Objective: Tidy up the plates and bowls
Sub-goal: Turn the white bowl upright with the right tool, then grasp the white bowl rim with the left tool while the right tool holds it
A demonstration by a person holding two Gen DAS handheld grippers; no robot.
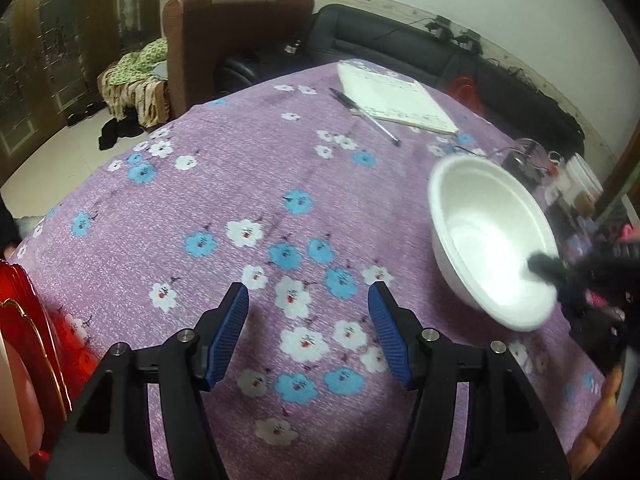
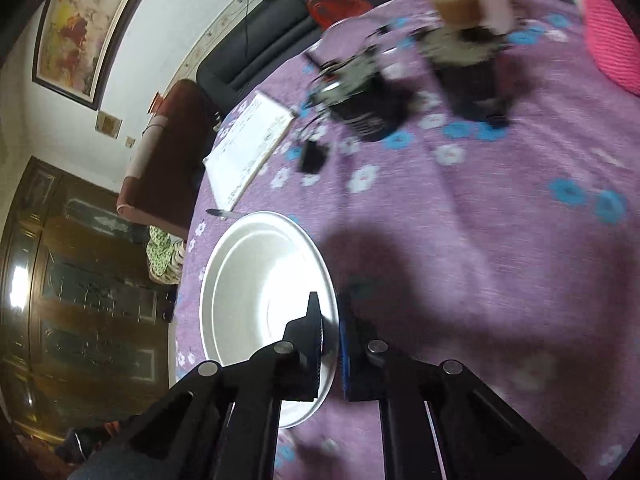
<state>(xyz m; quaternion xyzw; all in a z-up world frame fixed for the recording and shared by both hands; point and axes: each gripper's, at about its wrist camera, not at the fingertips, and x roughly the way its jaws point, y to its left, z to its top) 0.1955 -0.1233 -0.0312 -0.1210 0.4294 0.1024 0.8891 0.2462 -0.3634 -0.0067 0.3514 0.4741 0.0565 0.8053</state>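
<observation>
**A:** While the left gripper hangs over the flowered purple tablecloth, where does the white bowl sit?

**B:** To its right and a little farther off, well apart from the blue pads. Those fingers are spread wide, with only cloth showing between them.

**A:** And the right gripper?

**B:** Pinched on the bowl's near right rim. In the right wrist view one finger sits inside the bowl and the other outside it, with the thin white wall caught between the two pads. From the left wrist view the same gripper shows as a dark blurred shape at the bowl's near right edge, one fingertip lying inside.

**A:** Is the bowl flat on the table?

**B:** It looks tipped in the left wrist view, with its mouth turned toward the camera. Whether its base touches the cloth I cannot tell.

**A:** What else is on the cloth?

**B:** A white notepad lies at the far side with a pen just beside it, both well beyond the bowl. Dark blurred equipment stands farther right. At the near left edge of the left wrist view there is a red dish with a gold rim, well apart from the bowl and just left of the open gripper.
</observation>
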